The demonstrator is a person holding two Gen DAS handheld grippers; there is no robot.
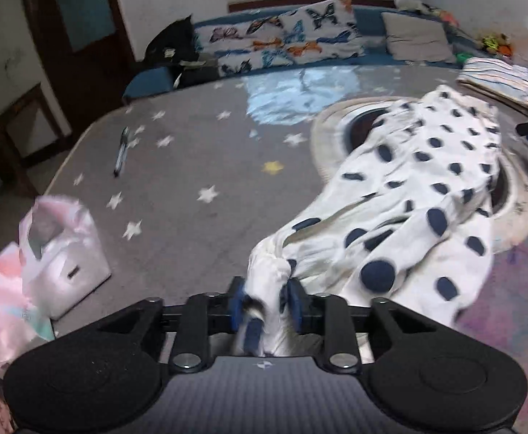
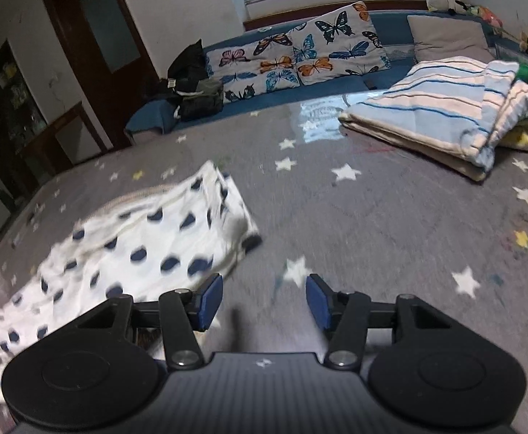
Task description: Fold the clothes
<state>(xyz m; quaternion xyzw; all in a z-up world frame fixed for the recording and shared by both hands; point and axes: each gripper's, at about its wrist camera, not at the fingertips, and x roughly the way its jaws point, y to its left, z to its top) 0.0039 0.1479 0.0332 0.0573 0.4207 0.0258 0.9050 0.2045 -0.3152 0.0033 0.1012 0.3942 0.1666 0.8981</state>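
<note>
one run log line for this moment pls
left gripper: shut on polka-dot garment | right gripper: open, empty | garment partly on mat

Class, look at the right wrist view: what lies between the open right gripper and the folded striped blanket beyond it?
Only bare star-printed grey mat separates the right gripper from the striped blanket; the polka-dot garment lies off to the left.

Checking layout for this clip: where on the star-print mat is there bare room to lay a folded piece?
Bare mat lies between the polka-dot garment and the striped folded blanket. In the left view, a free patch sits between the pen and the garment. The near-left corner is crowded by plastic bags.
</note>
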